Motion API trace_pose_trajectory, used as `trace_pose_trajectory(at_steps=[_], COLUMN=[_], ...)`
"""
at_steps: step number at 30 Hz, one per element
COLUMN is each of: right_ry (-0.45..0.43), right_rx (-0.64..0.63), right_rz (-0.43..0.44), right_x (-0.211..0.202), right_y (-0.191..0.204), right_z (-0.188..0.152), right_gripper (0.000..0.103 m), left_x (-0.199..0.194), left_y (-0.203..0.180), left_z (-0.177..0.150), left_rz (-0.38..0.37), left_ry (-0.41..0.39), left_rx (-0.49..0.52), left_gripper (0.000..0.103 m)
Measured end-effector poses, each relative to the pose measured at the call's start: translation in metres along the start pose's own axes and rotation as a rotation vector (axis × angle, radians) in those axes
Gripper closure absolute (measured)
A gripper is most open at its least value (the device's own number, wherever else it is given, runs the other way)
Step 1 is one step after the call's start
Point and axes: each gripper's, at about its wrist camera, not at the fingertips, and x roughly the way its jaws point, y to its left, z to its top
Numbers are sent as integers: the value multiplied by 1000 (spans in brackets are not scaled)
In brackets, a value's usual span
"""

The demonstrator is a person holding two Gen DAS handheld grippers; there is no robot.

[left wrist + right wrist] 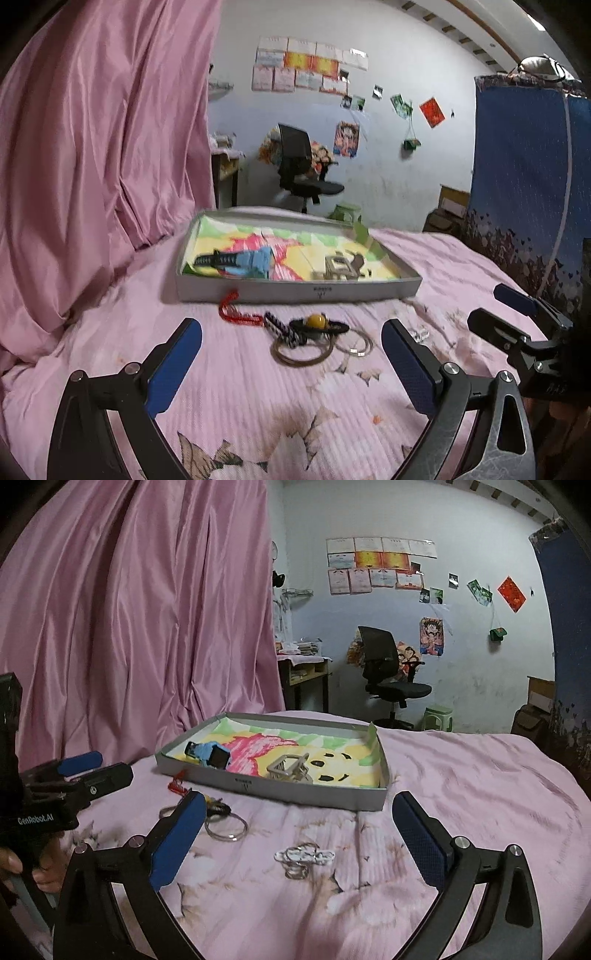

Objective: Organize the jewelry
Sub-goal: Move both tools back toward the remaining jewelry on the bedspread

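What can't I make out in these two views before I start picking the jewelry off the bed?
- Tangled pile, left wrist view: motion blur merges cords, bead and rings; count unclear.
- Same pile, right wrist view: the right gripper's left finger covers part.
- Silver item in tray: too blurred to identify.
- Clear trinket: small, its details unreadable.

1. Curtain [140,620] – glossy satin-like cloth.
2. Bedspread [461,775] – matt ribbed cloth.
3. Tray [306,794] – matt grey cardboard walls.
4. Bangles [295,356] – thin shiny metal.
5. Gripper pads [173,369] – blue, finely textured, matt.

"GenRobot.AI" on left gripper [110,771] body (tray [314,797] mark perhaps logo).
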Motion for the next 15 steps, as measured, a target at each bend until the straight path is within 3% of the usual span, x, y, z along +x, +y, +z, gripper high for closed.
trace_pose_trajectory(at_steps=[12, 15], right_ry=[147, 181], right_rx=[81, 96], right_rz=[58, 74], right_x=[26, 34], right_y=[-16, -17], right_z=[-16, -22], right_gripper=[5, 12], left_x=[28, 37], left_y=[14, 13], left_z=[-11, -11], left_rz=[-67, -85], left_ry=[149, 190], left_rx=[-42, -41], left_gripper=[6, 12])
